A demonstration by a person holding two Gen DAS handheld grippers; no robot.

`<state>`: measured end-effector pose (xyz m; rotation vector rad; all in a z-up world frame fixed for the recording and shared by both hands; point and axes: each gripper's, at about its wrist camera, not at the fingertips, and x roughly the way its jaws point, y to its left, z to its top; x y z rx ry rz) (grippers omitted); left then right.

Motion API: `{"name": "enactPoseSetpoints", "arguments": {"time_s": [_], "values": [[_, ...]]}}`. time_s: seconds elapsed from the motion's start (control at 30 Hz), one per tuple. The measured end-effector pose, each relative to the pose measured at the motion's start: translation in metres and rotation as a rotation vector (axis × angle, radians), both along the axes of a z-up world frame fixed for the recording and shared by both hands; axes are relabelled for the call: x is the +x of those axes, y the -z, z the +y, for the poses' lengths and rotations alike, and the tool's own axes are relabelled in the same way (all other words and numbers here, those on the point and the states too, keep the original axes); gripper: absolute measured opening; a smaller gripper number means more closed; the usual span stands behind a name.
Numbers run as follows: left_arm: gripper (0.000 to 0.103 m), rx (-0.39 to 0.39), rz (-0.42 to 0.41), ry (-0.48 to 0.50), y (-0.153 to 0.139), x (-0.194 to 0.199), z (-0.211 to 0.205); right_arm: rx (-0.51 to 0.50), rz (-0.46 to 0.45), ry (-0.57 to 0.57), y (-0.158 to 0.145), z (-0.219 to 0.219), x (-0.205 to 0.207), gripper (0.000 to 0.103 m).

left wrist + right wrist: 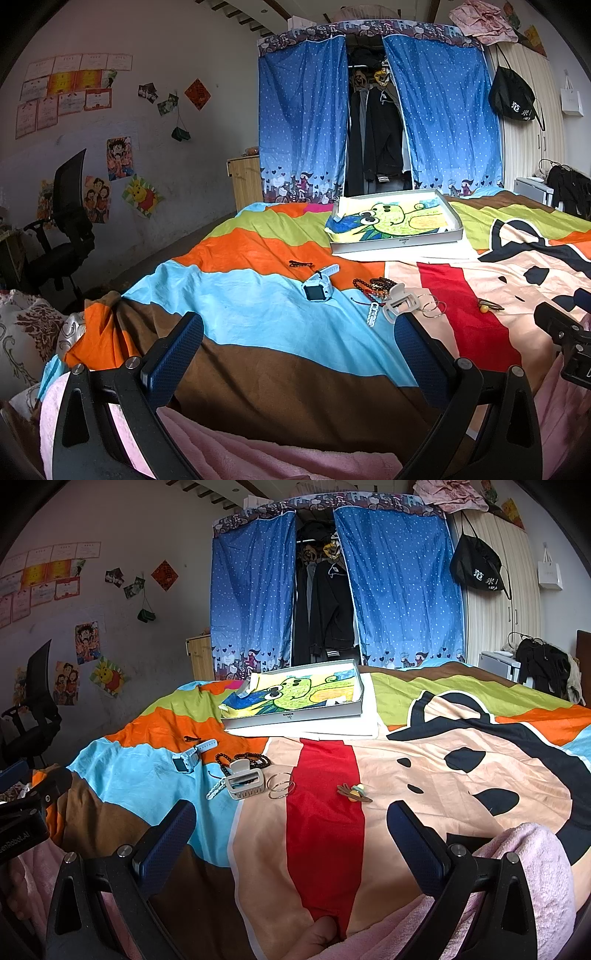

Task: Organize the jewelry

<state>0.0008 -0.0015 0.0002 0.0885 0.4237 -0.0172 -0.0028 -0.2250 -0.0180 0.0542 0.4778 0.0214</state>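
Jewelry lies scattered on a colourful bedspread. A light blue watch sits beside dark bead bracelets, a white hair claw, a small white clip, thin metal bangles and a brown hair tie with a yellow bead. A shallow white box lined with a cartoon drawing rests farther back. My left gripper and right gripper both stand open, short of the pile and holding nothing.
A blue curtained wardrobe stands beyond the bed. A black office chair is at the left wall. Pink fleece lies near the grippers. White sheets of paper sit under the box.
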Motion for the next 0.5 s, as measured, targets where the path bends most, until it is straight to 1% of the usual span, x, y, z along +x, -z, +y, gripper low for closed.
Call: {"name": "enactPoseSetpoints", "arguments": {"time_s": [0.13,0.27,0.47,0.5], "values": [[0.101,-0.007,0.009,-0.001,0.006,-0.001,0.001,0.002,0.003,0.001,0.0,0.0,0.001,0.103],[0.101,-0.015,0.023,-0.003,0.003,0.005,0.003,0.001,0.004,0.0,0.0,0.0,0.001,0.103],[0.101,-0.018,0.046,-0.008,0.006,0.01,0.004,-0.005,0.011,-0.003,0.0,-0.001,0.006,0.103],[0.101,-0.018,0.051,-0.009,0.007,0.01,0.004,-0.006,0.013,-0.004,-0.004,0.001,0.009,0.103]]}}
